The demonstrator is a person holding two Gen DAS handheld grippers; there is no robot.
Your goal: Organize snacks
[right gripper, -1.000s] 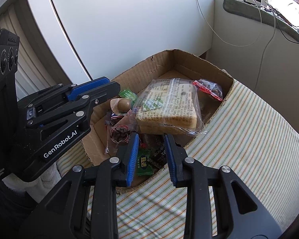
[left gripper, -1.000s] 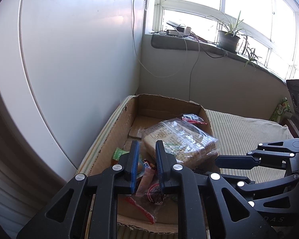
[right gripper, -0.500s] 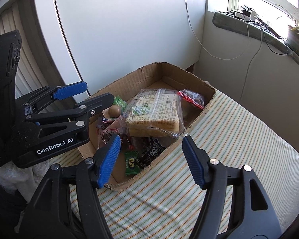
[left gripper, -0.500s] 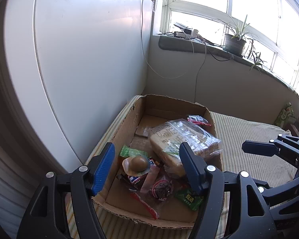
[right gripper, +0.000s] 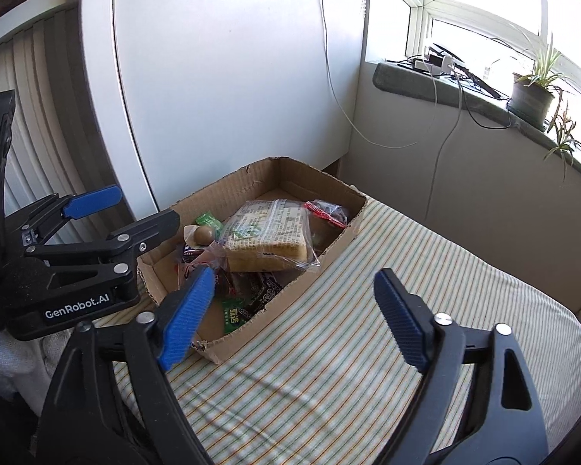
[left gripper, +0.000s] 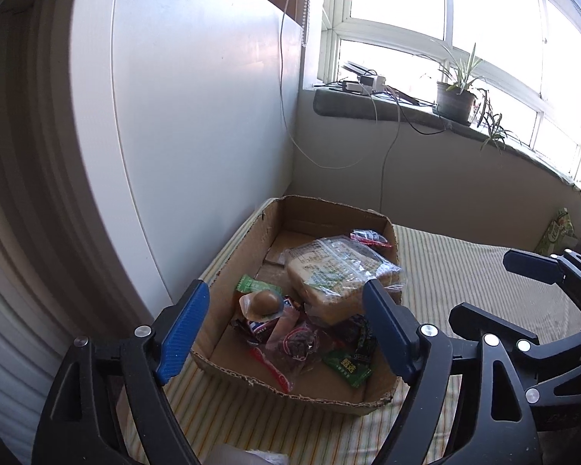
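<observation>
snacks, among them a bagged loaf of sliced bread [left gripper: 339,277], fill a cardboard box [left gripper: 251,244] on a striped cloth [right gripper: 368,348] by a white panel; the left gripper [left gripper: 286,329] and right gripper [right gripper: 290,317] hover nearby, jaws opening wide, nothing between them.

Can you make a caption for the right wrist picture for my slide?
Right gripper, jaws opening and empty, hangs over a striped cloth beside a cardboard box of snacks.

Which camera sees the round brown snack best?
The left wrist view: the brown snack sits near and unblocked in the box. In the right wrist view it looks smaller, farther off, tucked beside the bread bag.
</observation>
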